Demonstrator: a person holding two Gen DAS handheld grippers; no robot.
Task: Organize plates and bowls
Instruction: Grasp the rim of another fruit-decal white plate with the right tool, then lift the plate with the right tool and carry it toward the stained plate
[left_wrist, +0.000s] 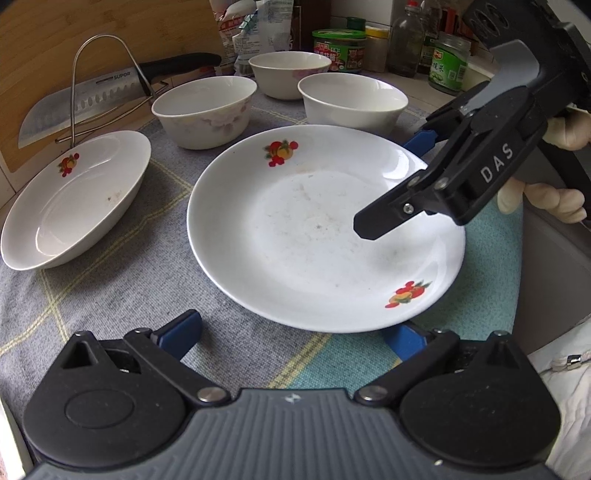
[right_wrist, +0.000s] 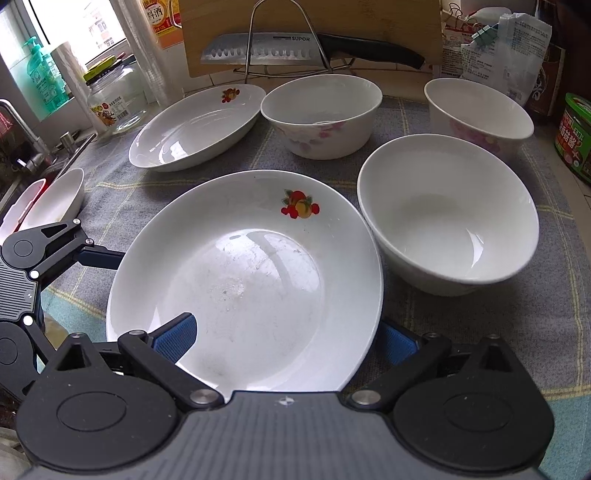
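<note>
Plates and bowls sit spread over a grey checked cloth (left_wrist: 122, 280) on the counter; the large fruit-printed plate (left_wrist: 317, 236) lies flat nearest both cameras, with a second fruit-printed plate (left_wrist: 74, 199) off to its left, its far edge lifted; three white bowls stand behind: a floral bowl (left_wrist: 205, 110), a far bowl (left_wrist: 290, 74), and a plain bowl (left_wrist: 352, 101) just beyond the large plate's back rim; the left gripper (left_wrist: 295, 332) has its jaws spread wide, one blue pad on the cloth clear of the plate, the other at the plate's near rim, nothing clamped; the right gripper (right_wrist: 288, 339) reaches in from the plate's right side, one finger above the plate's inner face and the other below its rim, so the rim sits between the jaws; whether they press on it I cannot tell; a gloved hand (left_wrist: 546, 199) holds that gripper; a cleaver (left_wrist: 88, 99) rests in a wire rack against a wooden board (left_wrist: 55, 40), with jars and packets behind.
</note>
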